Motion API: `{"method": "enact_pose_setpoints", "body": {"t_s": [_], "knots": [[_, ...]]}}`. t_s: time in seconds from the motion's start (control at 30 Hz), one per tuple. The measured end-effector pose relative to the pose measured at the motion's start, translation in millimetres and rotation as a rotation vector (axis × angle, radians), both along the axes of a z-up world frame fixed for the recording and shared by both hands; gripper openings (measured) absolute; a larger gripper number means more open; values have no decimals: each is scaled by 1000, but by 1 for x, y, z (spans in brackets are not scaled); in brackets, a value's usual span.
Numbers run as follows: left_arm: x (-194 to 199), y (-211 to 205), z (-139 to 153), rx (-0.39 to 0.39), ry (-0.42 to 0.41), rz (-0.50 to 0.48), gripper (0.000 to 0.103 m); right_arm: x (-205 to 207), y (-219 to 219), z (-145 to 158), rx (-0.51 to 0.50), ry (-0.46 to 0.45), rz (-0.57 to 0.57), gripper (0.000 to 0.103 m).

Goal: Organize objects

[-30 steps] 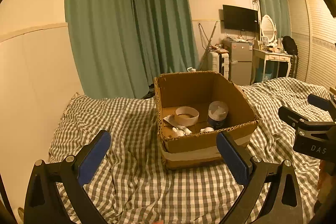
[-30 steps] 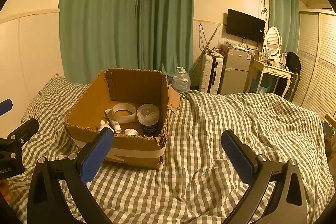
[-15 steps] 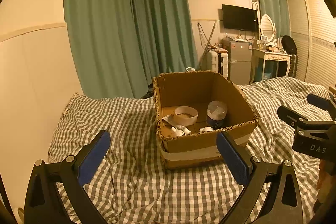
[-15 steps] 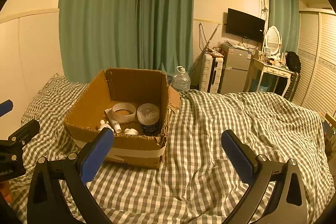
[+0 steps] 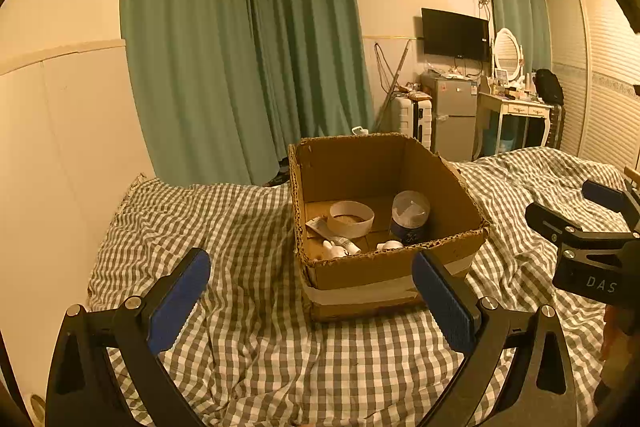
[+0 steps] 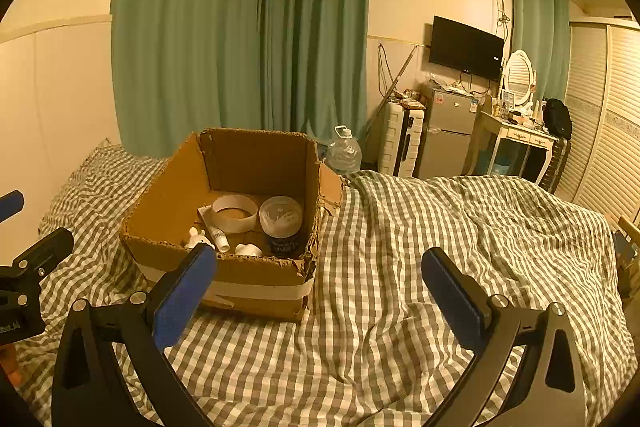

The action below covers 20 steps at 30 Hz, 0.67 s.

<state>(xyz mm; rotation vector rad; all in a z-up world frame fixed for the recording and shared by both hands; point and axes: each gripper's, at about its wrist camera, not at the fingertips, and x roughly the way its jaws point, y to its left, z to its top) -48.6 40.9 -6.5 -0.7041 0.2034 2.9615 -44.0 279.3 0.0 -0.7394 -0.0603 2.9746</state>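
An open cardboard box (image 5: 400, 267) (image 6: 256, 271) stands on the checked bed cover. Inside it lie a white tape ring (image 5: 351, 218) (image 6: 234, 213), a dark jar with a clear lid (image 5: 409, 216) (image 6: 281, 223), a small tube (image 5: 340, 242) (image 6: 214, 231) and small white pieces (image 5: 390, 245) (image 6: 248, 249). My left gripper (image 5: 310, 301) is open and empty, held in front of the box. My right gripper (image 6: 320, 303) is open and empty, to the right of the box's front.
The checked bed cover (image 6: 440, 235) spreads to the right of the box. Green curtains (image 5: 248, 59) hang behind. A water bottle (image 6: 344, 153), suitcase (image 6: 400, 139), small fridge (image 6: 450, 135) and dressing table (image 6: 516, 135) stand beyond the bed. A wall runs on the left.
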Motion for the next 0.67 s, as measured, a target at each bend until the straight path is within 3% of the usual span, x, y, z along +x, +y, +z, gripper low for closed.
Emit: {"method": "enact_pose_setpoints", "body": {"t_s": [0.67], "knots": [[4, 0, -2, -14, 15, 9, 103, -1, -2, 0, 1, -5, 1, 103]]}}
